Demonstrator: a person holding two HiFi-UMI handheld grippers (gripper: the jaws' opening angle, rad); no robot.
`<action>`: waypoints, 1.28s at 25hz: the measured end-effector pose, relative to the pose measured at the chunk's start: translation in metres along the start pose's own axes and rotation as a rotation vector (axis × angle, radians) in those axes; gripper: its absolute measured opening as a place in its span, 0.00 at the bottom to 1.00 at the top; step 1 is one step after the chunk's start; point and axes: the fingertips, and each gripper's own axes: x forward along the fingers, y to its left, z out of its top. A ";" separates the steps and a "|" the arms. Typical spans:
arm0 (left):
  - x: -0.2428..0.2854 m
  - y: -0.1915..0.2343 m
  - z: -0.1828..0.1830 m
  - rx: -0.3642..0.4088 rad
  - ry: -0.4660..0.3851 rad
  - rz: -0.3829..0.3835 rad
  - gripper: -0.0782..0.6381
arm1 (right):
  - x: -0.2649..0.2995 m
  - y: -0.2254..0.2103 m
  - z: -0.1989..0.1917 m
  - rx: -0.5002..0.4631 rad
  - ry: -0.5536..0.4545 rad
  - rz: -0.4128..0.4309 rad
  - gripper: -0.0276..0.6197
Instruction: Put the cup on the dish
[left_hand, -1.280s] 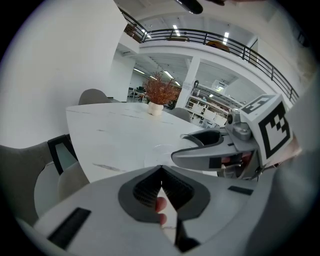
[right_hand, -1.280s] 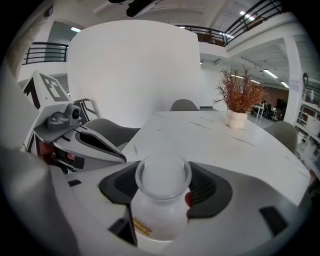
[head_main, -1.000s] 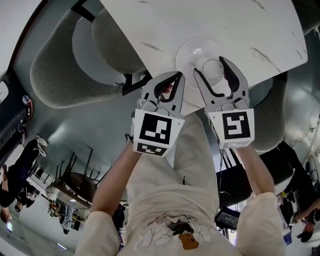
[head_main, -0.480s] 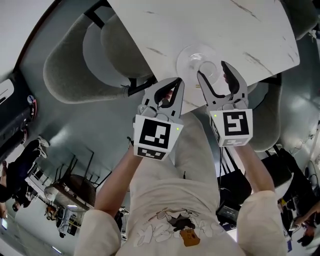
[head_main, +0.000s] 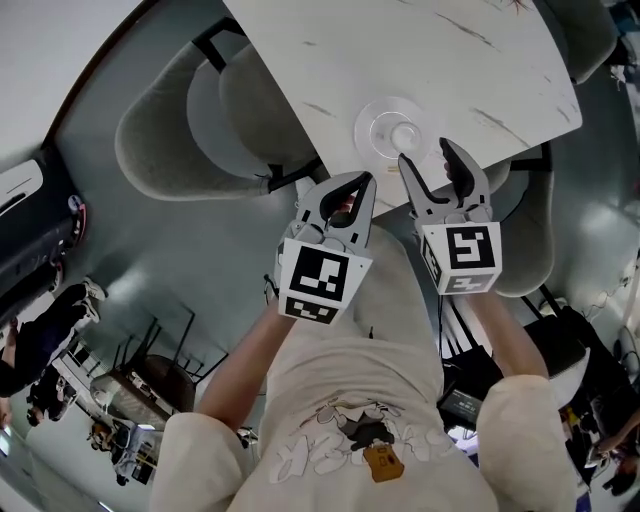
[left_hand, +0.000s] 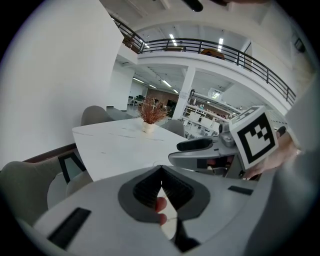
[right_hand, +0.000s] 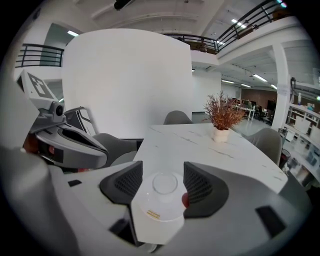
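Note:
A small clear cup (head_main: 403, 135) stands upright on a clear round dish (head_main: 368, 115) near the front edge of the white marble table (head_main: 330, 50). My right gripper (head_main: 428, 158) is open just short of the dish, touching nothing. In the right gripper view the cup (right_hand: 165, 184) and dish (right_hand: 155, 212) show between and beyond the two pads of that gripper (right_hand: 161, 181). My left gripper (head_main: 362, 180) hangs off the table's edge, left of the dish, shut and empty. In its own view my left gripper (left_hand: 160, 172) has its tips together.
Grey padded chairs stand at the table's left (head_main: 170, 140) and right (head_main: 540, 250). A small vase of dried twigs (right_hand: 221, 132) sits far across the table. The person's legs are below the grippers.
My right gripper has drawn back toward me: its fingers flanked the cup before and now end short of the dish. The cup stays on the dish. Both grippers shifted slightly right.

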 end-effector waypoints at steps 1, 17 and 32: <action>-0.005 -0.003 0.002 -0.002 -0.002 0.000 0.11 | -0.005 0.000 0.002 0.008 -0.002 -0.006 0.41; -0.075 -0.037 0.042 -0.081 -0.076 0.017 0.11 | -0.084 0.017 0.061 0.195 -0.051 0.059 0.18; -0.128 -0.054 0.066 -0.224 -0.169 -0.001 0.11 | -0.146 0.046 0.113 0.189 -0.152 0.164 0.18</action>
